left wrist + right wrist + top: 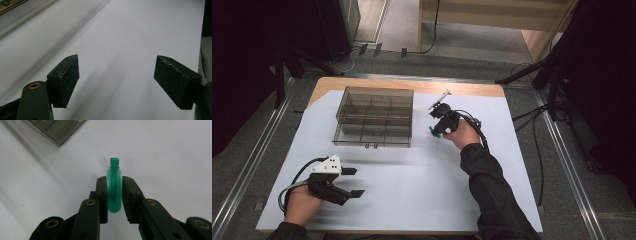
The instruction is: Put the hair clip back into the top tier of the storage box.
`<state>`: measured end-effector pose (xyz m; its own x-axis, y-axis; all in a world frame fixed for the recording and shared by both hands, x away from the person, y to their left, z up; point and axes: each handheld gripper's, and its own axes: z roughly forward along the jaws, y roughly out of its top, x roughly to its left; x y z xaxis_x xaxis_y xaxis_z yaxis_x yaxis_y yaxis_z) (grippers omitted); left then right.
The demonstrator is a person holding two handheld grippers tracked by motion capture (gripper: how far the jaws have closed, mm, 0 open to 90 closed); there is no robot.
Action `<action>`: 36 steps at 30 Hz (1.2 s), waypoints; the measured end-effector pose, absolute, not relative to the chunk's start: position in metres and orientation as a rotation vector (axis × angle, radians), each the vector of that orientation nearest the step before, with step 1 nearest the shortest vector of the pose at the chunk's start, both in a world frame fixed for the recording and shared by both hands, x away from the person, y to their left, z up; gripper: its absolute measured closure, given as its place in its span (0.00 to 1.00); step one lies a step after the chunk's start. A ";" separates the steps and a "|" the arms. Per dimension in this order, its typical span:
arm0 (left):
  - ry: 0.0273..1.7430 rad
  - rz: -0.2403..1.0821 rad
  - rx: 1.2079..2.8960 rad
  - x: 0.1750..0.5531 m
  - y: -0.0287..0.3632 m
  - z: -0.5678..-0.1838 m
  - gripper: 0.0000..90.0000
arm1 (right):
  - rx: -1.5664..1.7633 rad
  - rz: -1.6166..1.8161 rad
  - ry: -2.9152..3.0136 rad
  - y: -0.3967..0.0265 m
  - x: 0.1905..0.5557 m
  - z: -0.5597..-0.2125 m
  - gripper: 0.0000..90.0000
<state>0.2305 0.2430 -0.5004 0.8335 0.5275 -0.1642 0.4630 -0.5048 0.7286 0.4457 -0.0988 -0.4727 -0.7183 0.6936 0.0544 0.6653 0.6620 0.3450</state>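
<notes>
Green plastic clip (114,191) sits pinched edge-on between our right gripper (114,195) pads, just right of the clear compartment box (374,117), probably bound for a cell there. Our left gripper (116,82) rests spread and empty on the white table sheet (412,175), out of the way.

The clear brown plastic box with little compartments (56,130) is cut off at the top edge of the right gripper view. The small green plastic clip (435,132) looks too tiny in the high view to tell its shape.
</notes>
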 end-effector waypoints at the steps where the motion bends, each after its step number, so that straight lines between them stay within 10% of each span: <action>1: 0.719 0.097 2.190 0.231 0.243 -0.500 0.24 | 1.130 0.533 2.790 -0.100 0.445 -0.472 0.86; 36: 0.695 0.100 2.154 0.244 0.241 -0.496 0.24 | 1.149 0.831 2.723 -0.123 0.407 -0.431 0.86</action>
